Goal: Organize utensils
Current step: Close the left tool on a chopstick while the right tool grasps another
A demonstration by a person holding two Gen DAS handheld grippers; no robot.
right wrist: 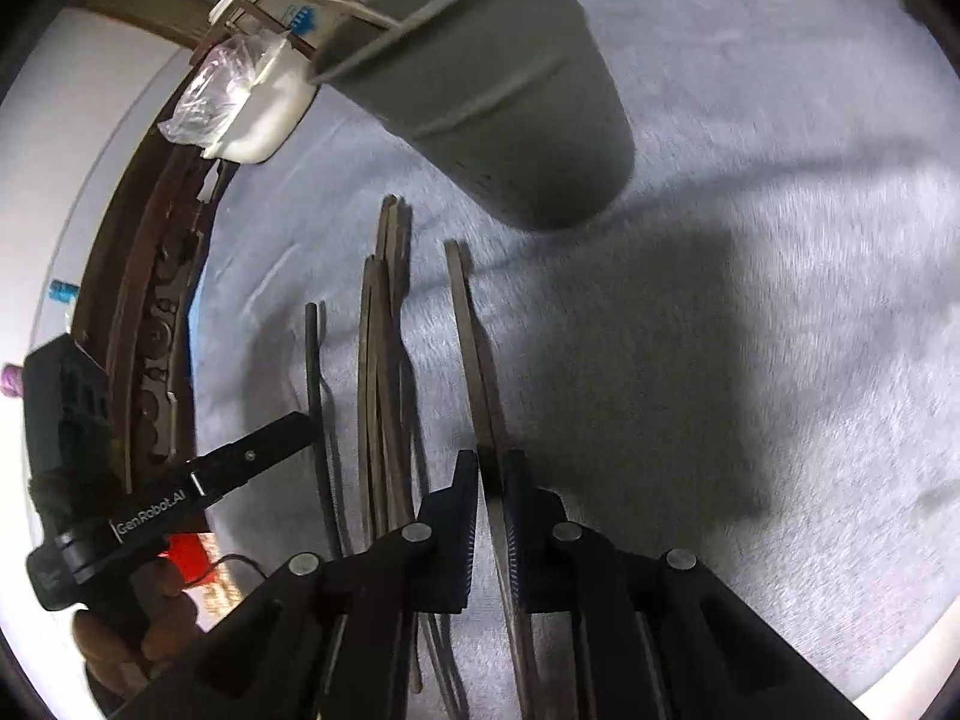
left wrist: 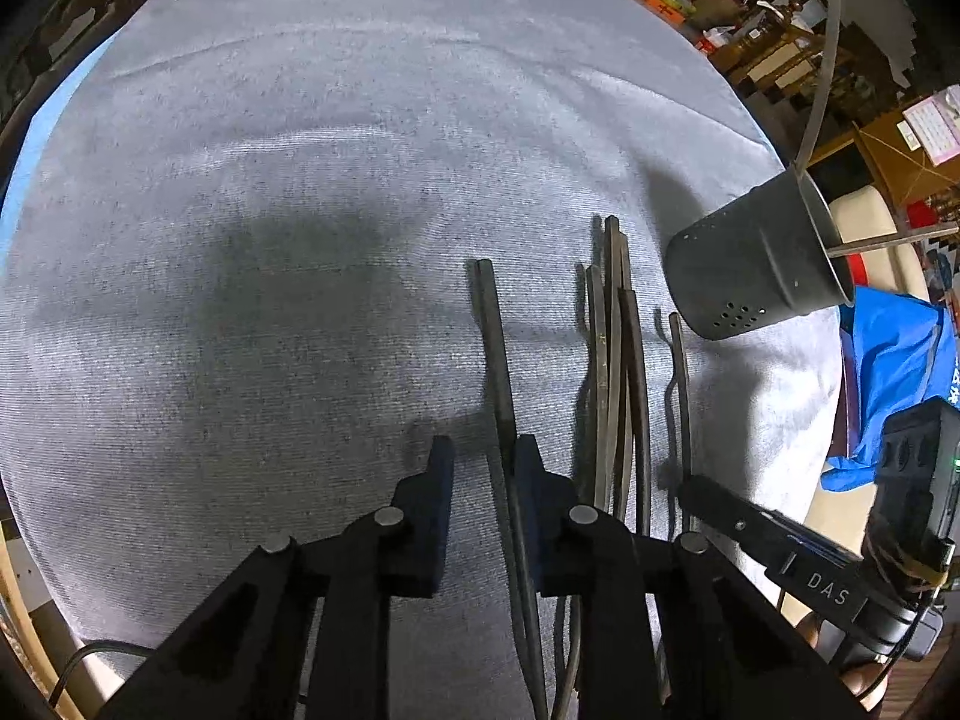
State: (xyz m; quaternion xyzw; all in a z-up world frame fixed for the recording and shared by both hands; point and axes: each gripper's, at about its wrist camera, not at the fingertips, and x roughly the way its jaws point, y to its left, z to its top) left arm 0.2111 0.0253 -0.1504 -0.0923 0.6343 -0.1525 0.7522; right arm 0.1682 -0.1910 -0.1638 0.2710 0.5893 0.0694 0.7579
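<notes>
Right claw [right wrist: 492,474] on one utensil [right wrist: 465,312] (blurred)

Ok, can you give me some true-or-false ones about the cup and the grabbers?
1. The dark cup has little holes in it. True.
2. The cup is empty. False: utensil handles stick out of it.
3. The right gripper is shut on a loose utensil. True.
4. The cloth on the table is red. False: it is grey.
5. The left gripper is squeezed shut. False: it is open, with another utensil lying between its fingers.
</notes>
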